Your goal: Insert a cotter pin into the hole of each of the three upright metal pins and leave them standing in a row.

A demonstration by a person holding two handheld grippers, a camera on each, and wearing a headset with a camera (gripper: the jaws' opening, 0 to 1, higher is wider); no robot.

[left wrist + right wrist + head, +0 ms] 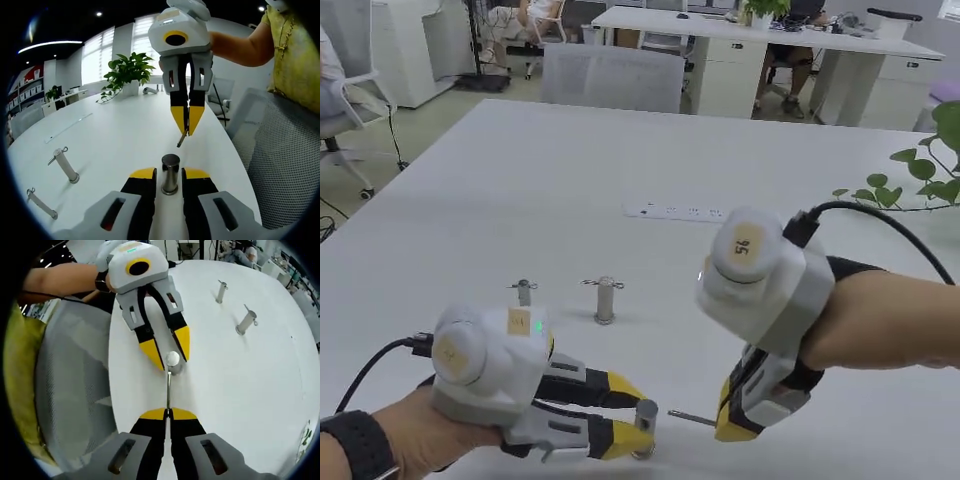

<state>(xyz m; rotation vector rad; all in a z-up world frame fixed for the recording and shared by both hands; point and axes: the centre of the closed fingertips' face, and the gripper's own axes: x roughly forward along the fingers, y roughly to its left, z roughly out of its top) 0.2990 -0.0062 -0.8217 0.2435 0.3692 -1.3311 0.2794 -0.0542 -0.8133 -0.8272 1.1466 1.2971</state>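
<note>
at surface front edge | left hand-held gripper clamped on upright metal pin | right hand-held gripper clamped on cotter pin | second pin, third pin upright behind

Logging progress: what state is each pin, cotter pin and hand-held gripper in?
near metal pin: upright, no cotter pin yet
middle metal pin: upright, cotter pin in
far metal pin: upright, cotter pin in
loose cotter pin: tip just short of near metal pin
left hand-held gripper: shut on near metal pin
right hand-held gripper: shut on loose cotter pin
</note>
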